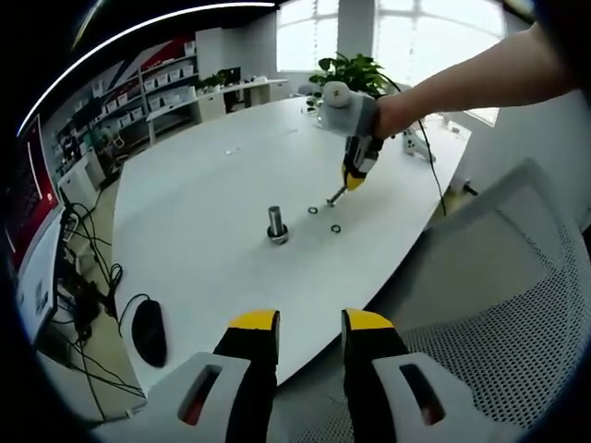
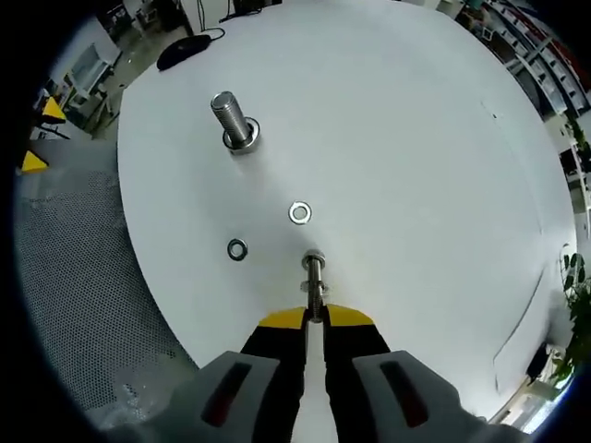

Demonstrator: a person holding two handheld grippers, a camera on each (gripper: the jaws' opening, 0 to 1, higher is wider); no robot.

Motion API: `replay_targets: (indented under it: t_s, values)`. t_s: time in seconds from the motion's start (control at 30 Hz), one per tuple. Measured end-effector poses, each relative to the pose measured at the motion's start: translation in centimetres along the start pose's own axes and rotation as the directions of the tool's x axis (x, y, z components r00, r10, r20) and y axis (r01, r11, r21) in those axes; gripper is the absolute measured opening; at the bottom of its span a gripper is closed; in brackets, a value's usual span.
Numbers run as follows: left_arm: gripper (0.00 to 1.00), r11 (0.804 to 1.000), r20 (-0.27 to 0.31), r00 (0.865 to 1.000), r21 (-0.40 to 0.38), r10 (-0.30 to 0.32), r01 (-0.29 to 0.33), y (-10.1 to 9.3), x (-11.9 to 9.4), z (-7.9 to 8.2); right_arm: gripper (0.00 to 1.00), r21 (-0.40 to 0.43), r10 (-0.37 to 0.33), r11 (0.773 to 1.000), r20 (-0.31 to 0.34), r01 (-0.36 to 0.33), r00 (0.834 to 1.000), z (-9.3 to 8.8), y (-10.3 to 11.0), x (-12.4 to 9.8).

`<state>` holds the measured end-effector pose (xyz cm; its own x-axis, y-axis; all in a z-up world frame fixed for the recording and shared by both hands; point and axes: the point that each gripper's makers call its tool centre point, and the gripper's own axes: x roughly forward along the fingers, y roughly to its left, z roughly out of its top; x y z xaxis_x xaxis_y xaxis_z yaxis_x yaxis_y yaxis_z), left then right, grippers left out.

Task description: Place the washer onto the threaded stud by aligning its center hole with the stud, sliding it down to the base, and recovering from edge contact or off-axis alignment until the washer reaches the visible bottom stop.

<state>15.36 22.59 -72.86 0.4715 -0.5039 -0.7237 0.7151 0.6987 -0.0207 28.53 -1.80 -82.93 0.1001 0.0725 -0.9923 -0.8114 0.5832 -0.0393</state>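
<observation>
White and broad, the table (image 2: 443, 166) carries an upright threaded stud (image 2: 232, 118), silver, with a ring already at its base. Two small washers lie flat near it: a bright one (image 2: 299, 213) and a darker one (image 2: 237, 249), apart from each other. The right gripper (image 2: 315, 314) is clamped on a slim metal bolt (image 2: 314, 274) whose tip meets the table. The left gripper (image 1: 309, 334) hangs off the table edge, jaws apart, holding nothing, over a mesh chair (image 1: 517, 305).

Daylight floods in from the windows (image 1: 388, 32) at the upper middle of the left gripper view, blown out white. The white table (image 2: 416, 138) glares evenly, with faint shadows. Fisheye bending warps the edges; centres stay sharp.
</observation>
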Motion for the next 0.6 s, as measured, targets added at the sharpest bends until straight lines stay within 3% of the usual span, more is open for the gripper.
replay_targets:
  t_s: [0.6]
  values:
    - [0.24, 1.0, -0.007, 1.0, 0.006, 0.004, -0.004, 0.0, 0.0, -0.1, 0.08, -0.036, 0.014, 0.999, -0.105, -0.018, 0.994, 1.3, -0.4, -0.4]
